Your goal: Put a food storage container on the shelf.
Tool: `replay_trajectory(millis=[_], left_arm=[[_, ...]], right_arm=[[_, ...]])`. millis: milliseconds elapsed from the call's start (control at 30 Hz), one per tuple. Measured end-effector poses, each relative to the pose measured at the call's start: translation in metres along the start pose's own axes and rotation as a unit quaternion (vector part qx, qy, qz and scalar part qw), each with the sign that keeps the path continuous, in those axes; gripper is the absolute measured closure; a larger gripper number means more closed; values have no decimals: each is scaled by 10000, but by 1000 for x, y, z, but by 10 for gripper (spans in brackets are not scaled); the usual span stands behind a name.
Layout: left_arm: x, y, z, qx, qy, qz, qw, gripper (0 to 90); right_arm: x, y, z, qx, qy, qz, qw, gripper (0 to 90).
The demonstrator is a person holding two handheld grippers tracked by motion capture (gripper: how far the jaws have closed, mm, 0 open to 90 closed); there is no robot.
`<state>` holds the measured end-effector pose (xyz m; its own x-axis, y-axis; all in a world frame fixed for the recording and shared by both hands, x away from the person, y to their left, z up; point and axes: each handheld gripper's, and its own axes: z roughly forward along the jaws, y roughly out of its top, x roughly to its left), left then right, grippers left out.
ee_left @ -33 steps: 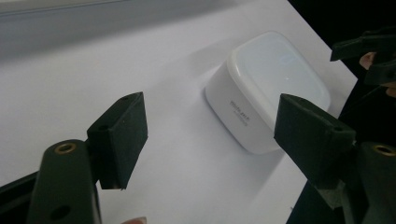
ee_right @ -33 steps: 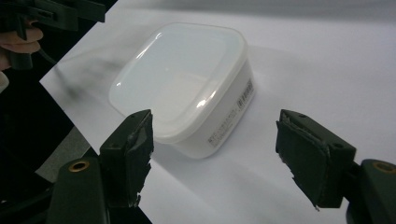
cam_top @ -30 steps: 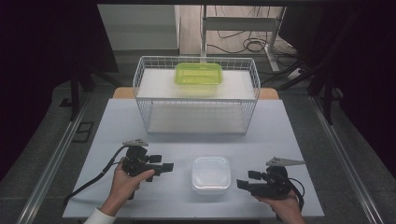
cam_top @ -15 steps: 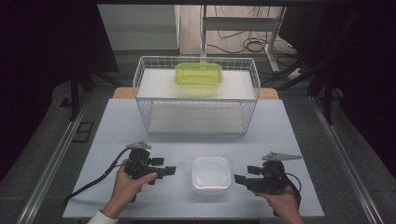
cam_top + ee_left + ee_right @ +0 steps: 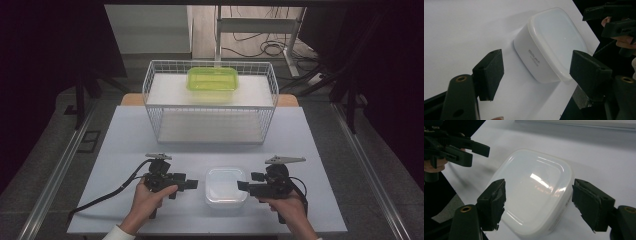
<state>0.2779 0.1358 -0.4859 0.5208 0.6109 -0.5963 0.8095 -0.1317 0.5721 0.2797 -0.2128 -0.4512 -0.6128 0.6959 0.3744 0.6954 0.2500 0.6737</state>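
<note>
A white lidded container sits on the pale table near its front edge. My left gripper is held level just left of it, pointing at its side. In the left gripper view its jaws stand open, and the container lies a short way ahead of the left gripper. My right gripper comes in from the right, its tips at the container's right edge. In the right gripper view the right gripper is open with a pad on either side of the container, neither pad pressing on it.
A white wire basket stands at the back of the table with a green lidded box on its upper shelf. The table's front edge lies close behind both hands. A cable trails left from the left gripper.
My right gripper has moved left, up to the white container's edge. The left gripper has barely shifted. The container has stayed in place.
</note>
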Motion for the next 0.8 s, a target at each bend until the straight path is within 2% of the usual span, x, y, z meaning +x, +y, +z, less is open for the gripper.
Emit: replay_trajectory(millis=[167,233,333,400,467,500,600,667,800], left_arm=[[1,0,6,19,-103,-133,9999,283],[-2,0,10,66,-19,-96,9999,287],[-7,2,18,129,-36,-44,9999,292],[-6,3,23,156,-179,-170,9996,303],[-6,4,27,175,-48,-168,9997,313],[-7,5,29,153,-56,-212,9996,324],[-10,6,36,181,-118,-217,9995,351],[-8,6,40,207,-327,-372,9986,382],[-7,4,43,246,-368,-403,9982,439]], right_arm=[[-2,3,4,-35,-119,54,9999,313],[-6,3,5,-26,-123,135,9998,329],[-10,1,6,37,-131,196,9997,344],[-11,0,7,69,-124,239,9996,354],[-12,-1,8,90,-107,255,9996,362],[-12,-1,8,105,-97,266,9995,369],[-14,-2,9,125,-65,316,9994,384],[-15,-2,9,125,-48,364,9992,396],[-18,-3,9,136,1,459,9989,410]])
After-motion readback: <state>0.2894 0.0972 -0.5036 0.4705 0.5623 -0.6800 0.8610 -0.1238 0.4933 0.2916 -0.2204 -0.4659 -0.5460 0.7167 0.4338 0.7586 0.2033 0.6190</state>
